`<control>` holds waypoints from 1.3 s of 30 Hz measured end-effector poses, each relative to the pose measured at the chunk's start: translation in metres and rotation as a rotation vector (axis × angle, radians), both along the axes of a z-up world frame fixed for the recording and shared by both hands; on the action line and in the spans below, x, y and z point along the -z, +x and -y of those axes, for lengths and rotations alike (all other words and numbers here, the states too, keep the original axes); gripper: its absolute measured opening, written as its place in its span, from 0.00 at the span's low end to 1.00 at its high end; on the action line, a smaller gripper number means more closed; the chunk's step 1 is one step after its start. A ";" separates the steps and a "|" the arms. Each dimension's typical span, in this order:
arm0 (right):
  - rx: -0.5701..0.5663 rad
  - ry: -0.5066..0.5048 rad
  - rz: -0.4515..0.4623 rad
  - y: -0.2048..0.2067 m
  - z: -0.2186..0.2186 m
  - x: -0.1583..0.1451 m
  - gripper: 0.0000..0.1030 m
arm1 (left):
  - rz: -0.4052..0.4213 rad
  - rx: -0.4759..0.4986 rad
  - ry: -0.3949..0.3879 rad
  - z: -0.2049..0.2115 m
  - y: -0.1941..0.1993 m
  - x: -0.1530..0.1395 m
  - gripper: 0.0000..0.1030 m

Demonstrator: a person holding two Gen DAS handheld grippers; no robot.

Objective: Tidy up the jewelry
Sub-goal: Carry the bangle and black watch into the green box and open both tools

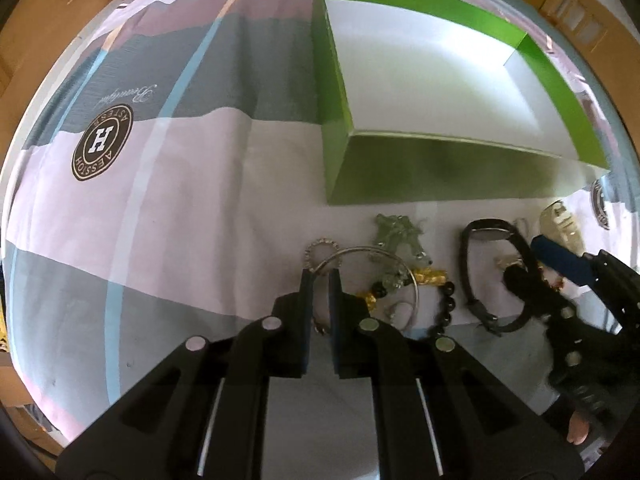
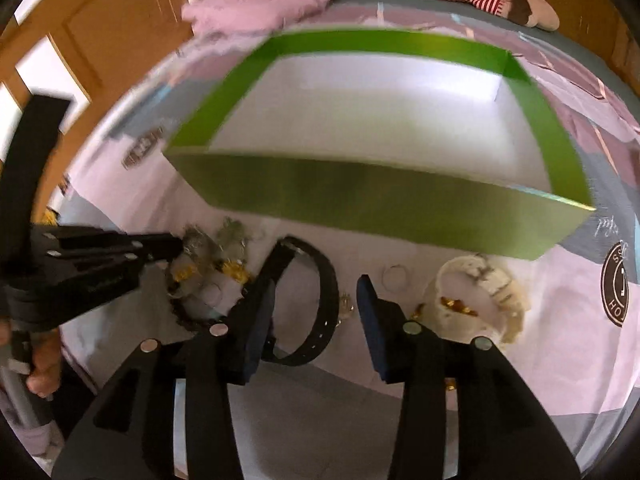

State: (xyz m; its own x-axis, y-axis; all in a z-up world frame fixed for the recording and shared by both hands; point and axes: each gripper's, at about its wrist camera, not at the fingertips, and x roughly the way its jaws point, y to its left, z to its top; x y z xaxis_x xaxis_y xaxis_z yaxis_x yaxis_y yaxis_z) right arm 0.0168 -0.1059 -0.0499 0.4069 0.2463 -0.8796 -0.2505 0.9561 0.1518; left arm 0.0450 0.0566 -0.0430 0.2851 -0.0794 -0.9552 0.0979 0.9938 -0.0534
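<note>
Both wrist cameras looked forward and down along their fingers, close over the bed [image 1: 160,200], sharing the green box [image 1: 400,176] and jewelry.

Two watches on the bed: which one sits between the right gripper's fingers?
The black-strap watch, between the open right gripper fingers; the white watch lies outside them.

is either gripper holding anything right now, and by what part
Left gripper looks closed on the silver bangle, pinching its thin rim. Right gripper is open around the black watch, holding nothing.

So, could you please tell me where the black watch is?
The black strap watch lies on the bedspread before the green box, centre in the right wrist view.
</note>
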 end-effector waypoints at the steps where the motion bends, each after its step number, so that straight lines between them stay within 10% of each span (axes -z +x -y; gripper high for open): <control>1: 0.001 -0.003 -0.009 0.000 -0.002 0.003 0.40 | 0.000 -0.001 0.001 0.000 0.000 0.001 0.07; 3: 0.004 -0.024 -0.017 0.003 -0.003 0.007 0.20 | -0.003 -0.002 -0.005 -0.002 0.002 0.001 0.07; 17: 0.040 0.053 0.070 0.001 0.024 -0.032 0.20 | -0.018 -0.029 -0.027 -0.010 0.007 0.008 0.06; 39: 0.055 0.218 0.298 0.005 0.061 -0.128 0.20 | 0.235 0.059 -0.173 0.015 -0.003 -0.103 0.03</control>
State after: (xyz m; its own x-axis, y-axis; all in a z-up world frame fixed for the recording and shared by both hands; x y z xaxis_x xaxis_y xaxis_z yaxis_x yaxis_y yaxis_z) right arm 0.0213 -0.1669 0.0777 0.6549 0.3852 -0.6502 -0.2633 0.9227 0.2814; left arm 0.0424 0.0416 0.0602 0.4873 -0.2580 -0.8343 0.1846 0.9642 -0.1903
